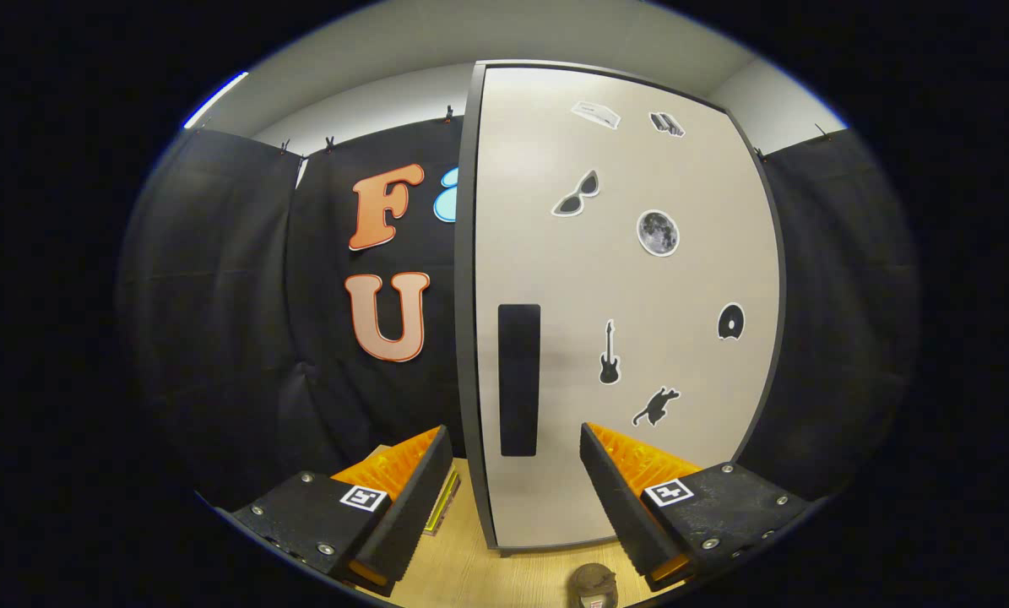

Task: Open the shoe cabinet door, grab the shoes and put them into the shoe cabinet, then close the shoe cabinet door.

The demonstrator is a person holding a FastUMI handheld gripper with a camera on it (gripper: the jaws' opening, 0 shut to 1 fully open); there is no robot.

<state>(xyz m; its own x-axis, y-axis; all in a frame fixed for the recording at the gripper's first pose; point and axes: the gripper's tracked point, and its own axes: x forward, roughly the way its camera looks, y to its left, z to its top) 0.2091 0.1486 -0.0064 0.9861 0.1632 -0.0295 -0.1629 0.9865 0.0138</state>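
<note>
Hand-held gripper (pixel 517 481) was spread wide with nothing between its fingers (pixel 411 490), which sat apart on either side of the black handle (pixel 519 380) further ahead; that gap looked chosen so the two pads could straddle the handle before closing, though neither touched it. Below the fingers lay the wooden worktop (pixel 462 566), and at its near edge, under the right finger, stood a small dark jar-like object (pixel 594 584), too blurred to identify. A yellowish flat item (pixel 443 507) peeked out from behind the left finger. Beyond them the shoe cabinet door (pixel 622 321) stood shut on the worktop, pale and dotted with stickers, its handle running upright along the left edge, presumably opposite the hinges so a pull there would swing it freely. I could not pick out the shoes. Opening the door seemed to be the step in hand.
</note>
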